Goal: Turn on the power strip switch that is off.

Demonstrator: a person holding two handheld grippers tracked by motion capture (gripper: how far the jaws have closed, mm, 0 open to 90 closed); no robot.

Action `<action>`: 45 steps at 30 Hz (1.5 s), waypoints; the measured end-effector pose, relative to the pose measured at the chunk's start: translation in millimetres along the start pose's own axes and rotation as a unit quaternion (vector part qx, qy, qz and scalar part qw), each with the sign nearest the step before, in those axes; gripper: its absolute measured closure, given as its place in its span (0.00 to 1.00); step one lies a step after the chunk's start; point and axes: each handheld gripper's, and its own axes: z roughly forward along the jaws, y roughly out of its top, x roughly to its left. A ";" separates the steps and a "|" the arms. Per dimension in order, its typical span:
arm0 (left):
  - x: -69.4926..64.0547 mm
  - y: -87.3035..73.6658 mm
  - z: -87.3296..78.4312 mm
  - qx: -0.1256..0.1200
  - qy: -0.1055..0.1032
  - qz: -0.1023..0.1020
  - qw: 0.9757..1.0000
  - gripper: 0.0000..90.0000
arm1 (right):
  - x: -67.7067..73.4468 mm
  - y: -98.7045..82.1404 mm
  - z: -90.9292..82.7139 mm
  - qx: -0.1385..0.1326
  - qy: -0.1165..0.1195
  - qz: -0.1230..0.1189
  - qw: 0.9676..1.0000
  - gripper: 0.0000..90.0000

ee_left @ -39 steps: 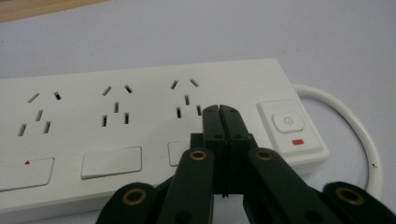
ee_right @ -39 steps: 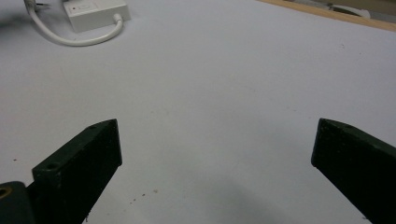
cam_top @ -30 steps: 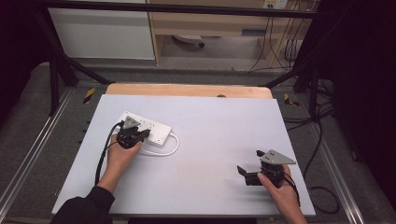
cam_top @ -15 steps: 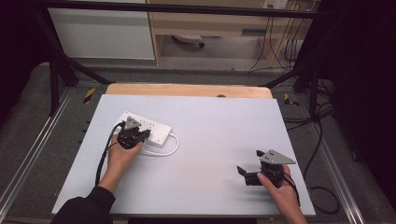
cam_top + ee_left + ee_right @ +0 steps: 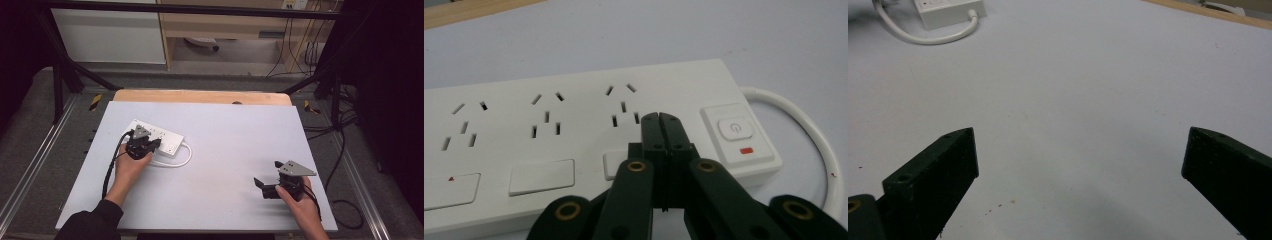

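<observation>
Left hand-held gripper (image 5: 150,144) sits right over the white power strip (image 5: 159,140), its jaws clenched together with nothing between them, the closed tip pointing down at the strip's top face. In the left gripper view that tip (image 5: 660,120) lies just below the third group of socket holes (image 5: 622,102), and the power button (image 5: 735,128), with a small red mark under it, is just beside it at about three o'clock. That sideways offset is what the next move seems to turn on: if the button is the aim, the tip needs only a short shift toward three o'clock in that view and then a press; I cannot tell whether the tip is already touching the plastic.

On the surface (image 5: 230,150) the strip lies toward ten o'clock from the middle, its long axis running from roughly ten o'clock to four o'clock in the high view, the button end being the four o'clock end. From there the white cord (image 5: 184,157) leaves and curls back along the strip's near side.

Over at the five o'clock part of the surface, the right hand-held gripper (image 5: 263,186) is held low with its jaws spread wide and nothing in them. From there the strip lies well apart, off toward ten o'clock; the right gripper view catches its button end (image 5: 948,11) and the cord far up at eleven o'clock. The left hand (image 5: 129,167) is plainly the nearer one for this job.
</observation>
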 end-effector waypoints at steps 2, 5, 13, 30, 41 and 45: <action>0.5 0.0 -0.3 0.001 -0.001 -0.003 1.000 1.00 | 0.3 -0.1 0.7 0.000 0.001 -0.002 1.000 0.02; 0.9 -0.2 0.1 -0.001 -0.004 -0.008 1.000 1.00 | 0.7 0.6 0.1 -0.003 0.002 0.001 1.000 0.02; 0.4 0.2 0.3 0.000 -0.003 -0.005 1.000 1.00 | -0.2 0.0 0.3 -0.002 0.000 0.000 1.000 0.02; -1.4 4.4 -7.5 -0.028 -0.008 -0.010 1.000 1.00 | -0.4 0.3 -0.1 -0.004 -0.001 0.000 1.000 0.02; -4.3 9.8 -14.4 -0.065 0.000 -0.011 0.998 0.76 | -0.6 0.2 0.1 -0.003 -0.001 0.000 1.000 0.02; -5.3 11.9 -17.5 -0.080 0.000 -0.013 0.997 0.66 | -0.3 0.3 0.3 -0.003 0.000 0.000 1.000 0.02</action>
